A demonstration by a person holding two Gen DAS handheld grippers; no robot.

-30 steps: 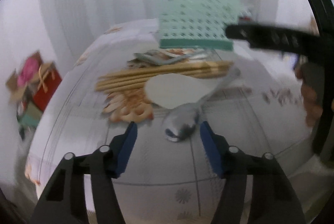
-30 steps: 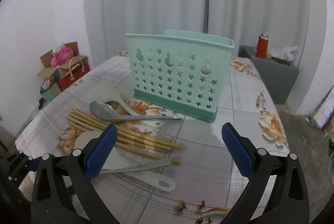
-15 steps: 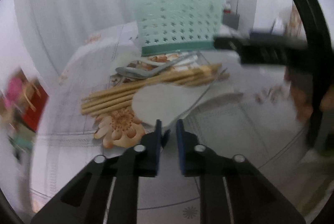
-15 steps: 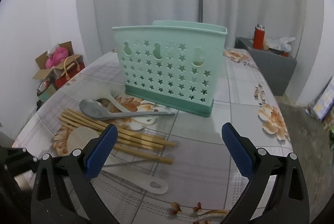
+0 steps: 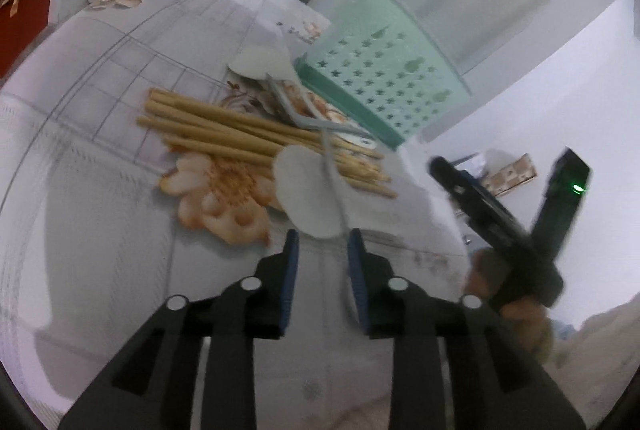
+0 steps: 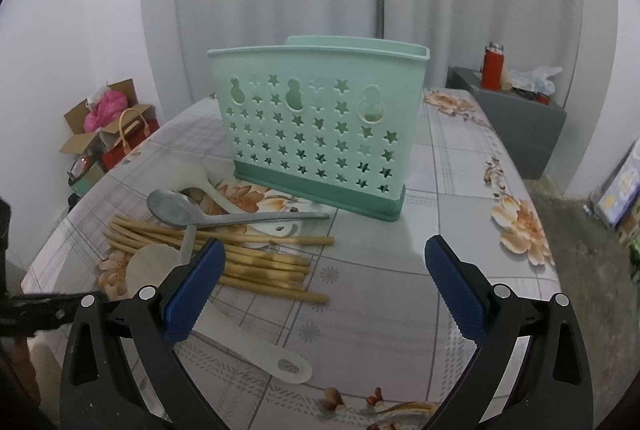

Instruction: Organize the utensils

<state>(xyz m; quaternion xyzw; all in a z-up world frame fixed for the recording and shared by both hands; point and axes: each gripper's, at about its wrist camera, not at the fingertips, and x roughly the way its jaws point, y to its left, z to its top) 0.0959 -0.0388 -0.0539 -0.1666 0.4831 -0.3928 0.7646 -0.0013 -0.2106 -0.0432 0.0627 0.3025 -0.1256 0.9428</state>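
I have the right hand-held gripper (image 6: 325, 242) hanging above the desk (image 6: 448, 213) with its jaws spread wide and nothing between them. Beyond it, at the far middle of the desk, the mint-green utensil holder (image 6: 320, 125) stands upright, its front wall punched with stars.

The loose utensils lie to the left of the holder and nearer to me. A bundle of bamboo chopsticks (image 6: 256, 262) lies flat. A metal spoon (image 6: 176, 207) rests across their far ends, and a white plastic spoon (image 6: 200, 175) lies just behind it. A white rice paddle (image 6: 256, 350) lies nearest, with its handle pointing right.

My left hand-held gripper (image 5: 323, 236) points down at the near edge of this pile, and its jaws are opening. From the gap between them a second metal spoon's thin handle (image 5: 332, 173) runs away over the paddle's round blade (image 5: 304, 189) toward the chopsticks (image 5: 224, 129). Its near end sits close against the right-hand pad. That end is blurred, so I cannot tell whether either pad touches it.
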